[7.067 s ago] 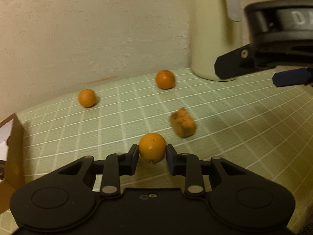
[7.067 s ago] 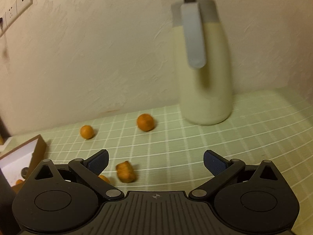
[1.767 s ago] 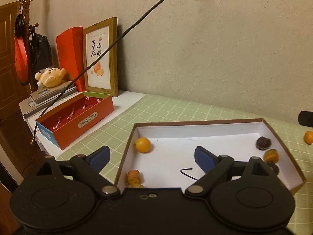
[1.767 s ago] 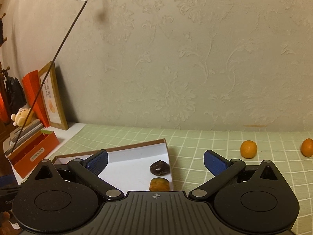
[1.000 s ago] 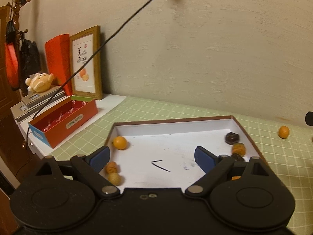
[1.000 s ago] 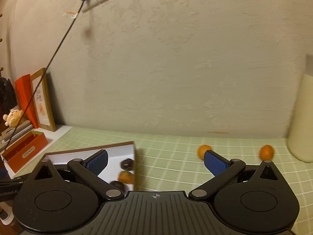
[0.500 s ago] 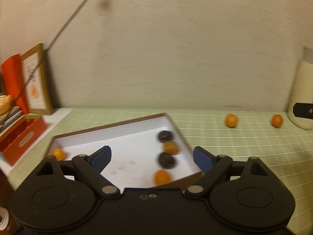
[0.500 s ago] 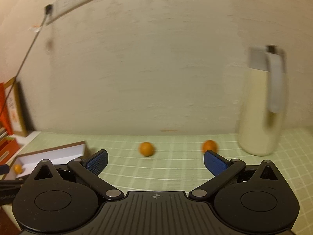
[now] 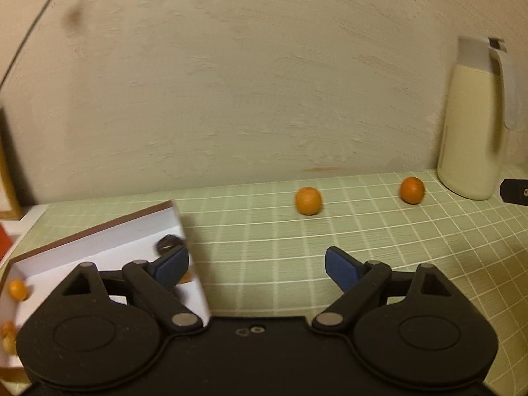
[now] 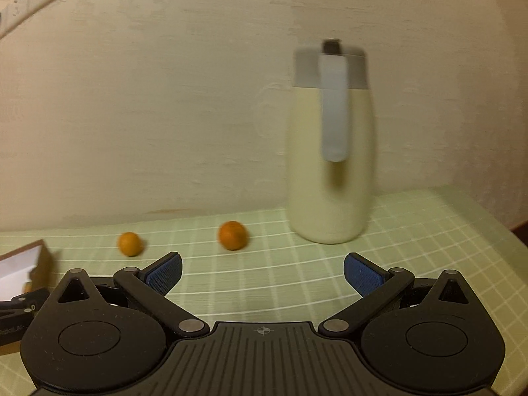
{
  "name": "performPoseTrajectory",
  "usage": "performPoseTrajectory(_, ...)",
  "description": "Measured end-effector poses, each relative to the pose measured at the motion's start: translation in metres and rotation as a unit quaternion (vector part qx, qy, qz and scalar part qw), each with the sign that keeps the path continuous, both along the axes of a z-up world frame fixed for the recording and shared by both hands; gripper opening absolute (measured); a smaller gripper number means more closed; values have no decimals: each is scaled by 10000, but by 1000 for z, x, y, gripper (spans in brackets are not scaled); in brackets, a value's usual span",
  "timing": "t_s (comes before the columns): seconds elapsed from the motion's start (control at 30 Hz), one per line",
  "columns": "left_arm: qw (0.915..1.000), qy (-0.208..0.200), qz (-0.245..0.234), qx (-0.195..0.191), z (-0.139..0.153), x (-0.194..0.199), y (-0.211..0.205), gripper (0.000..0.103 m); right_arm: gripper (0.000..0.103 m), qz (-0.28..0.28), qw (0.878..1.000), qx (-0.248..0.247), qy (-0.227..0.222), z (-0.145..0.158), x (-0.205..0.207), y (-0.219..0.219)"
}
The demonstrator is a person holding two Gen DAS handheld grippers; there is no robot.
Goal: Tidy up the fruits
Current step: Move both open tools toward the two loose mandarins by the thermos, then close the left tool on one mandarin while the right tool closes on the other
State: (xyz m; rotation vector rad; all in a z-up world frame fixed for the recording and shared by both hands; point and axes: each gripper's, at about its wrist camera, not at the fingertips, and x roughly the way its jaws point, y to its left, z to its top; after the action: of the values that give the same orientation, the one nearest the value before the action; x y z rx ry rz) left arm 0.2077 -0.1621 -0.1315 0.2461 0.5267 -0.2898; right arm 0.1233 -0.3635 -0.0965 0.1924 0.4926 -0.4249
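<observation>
Two oranges [image 9: 307, 200] on green checked tablecloth [image 9: 412, 247], both claws [image 9: 256, 265] apart, empty.

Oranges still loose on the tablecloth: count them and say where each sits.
2. One orange lies mid-cloth near the wall; the other orange sits just left of the cream jug. More fruit is already in the box, partly hidden.

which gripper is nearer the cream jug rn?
Right. The right gripper faces the cream jug just ahead and slightly right. The left gripper sits by the box, jug far off right.
</observation>
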Motion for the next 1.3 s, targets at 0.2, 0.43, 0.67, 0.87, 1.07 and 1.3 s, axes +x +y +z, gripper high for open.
performPoseTrajectory(0.2, 9998, 96, -169, 49, -12, 23, -27, 78, 103, -187, 9997, -136, 8, -2, -2, -5)
performPoseTrajectory(0.43, 9997, 84, -216, 82, -20, 53, -51, 78, 103, 327, 9986, 419, -84, -18, 29, -15)
performPoseTrajectory(0.67, 9997, 108, -220, 28, -28, 89, -70, 76, 103, 528, 9973, 492, 160, -30, 80, -27)
performPoseTrajectory(0.87, 9996, 183, -178, 88, -40, 111, -79, 74, 103, 580, 9952, 678, 401, -47, 125, -46)
performPoseTrajectory(1.07, 9996, 234, -142, 109, -44, 125, -84, 72, 103, 573, 9950, 594, 568, -55, 151, -52)
performPoseTrajectory(1.3, 9995, 281, -131, 112, -47, 141, -89, 71, 88, 645, 9935, 601, 720, -69, 177, -57)
